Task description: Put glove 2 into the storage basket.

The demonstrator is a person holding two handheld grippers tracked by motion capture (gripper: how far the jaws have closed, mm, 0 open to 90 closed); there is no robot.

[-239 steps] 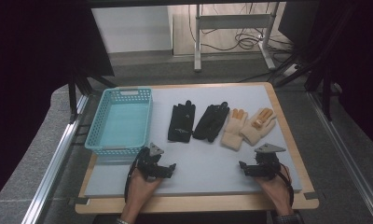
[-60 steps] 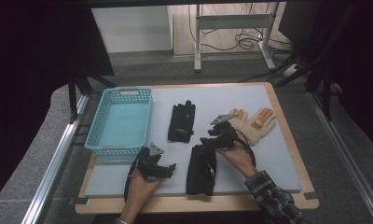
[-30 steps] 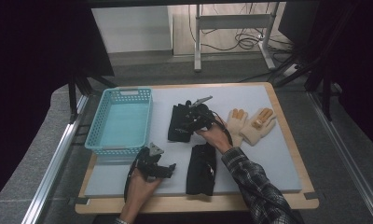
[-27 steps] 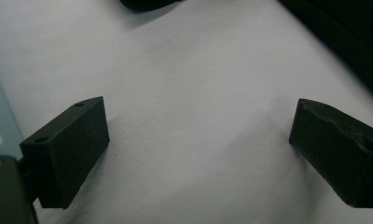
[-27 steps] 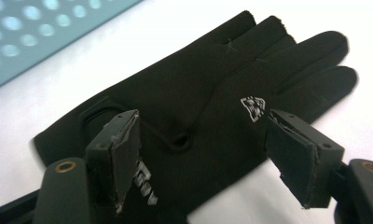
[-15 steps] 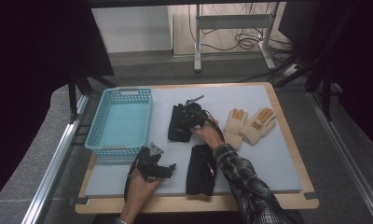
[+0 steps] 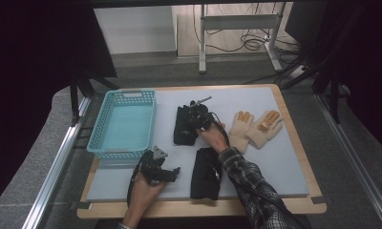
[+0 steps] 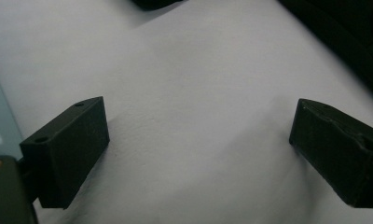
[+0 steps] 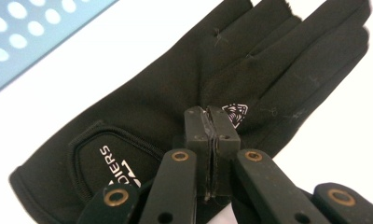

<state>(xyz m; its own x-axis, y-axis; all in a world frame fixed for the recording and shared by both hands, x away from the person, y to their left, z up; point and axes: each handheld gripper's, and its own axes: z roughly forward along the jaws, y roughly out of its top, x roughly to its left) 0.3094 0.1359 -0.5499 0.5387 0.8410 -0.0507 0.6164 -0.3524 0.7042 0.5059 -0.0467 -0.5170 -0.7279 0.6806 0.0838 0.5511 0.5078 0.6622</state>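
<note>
The right gripper is set on the far black glove, just right of the blue basket; its jaws have just been closing and are pressed together, w/ a pinch of glove fabric possibly caught, though this can't be confirmed. The left gripper is rested on the white mat near the basket's front corner, jaws spread wide w/ nothing between. A second black glove is laid further from the basket, toward the front edge.

Black glove with white logo print – second black glove; cream gloves, orange fingertips; turquoise perforated basket; pale grey-blue mat; plaid sleeve.
</note>
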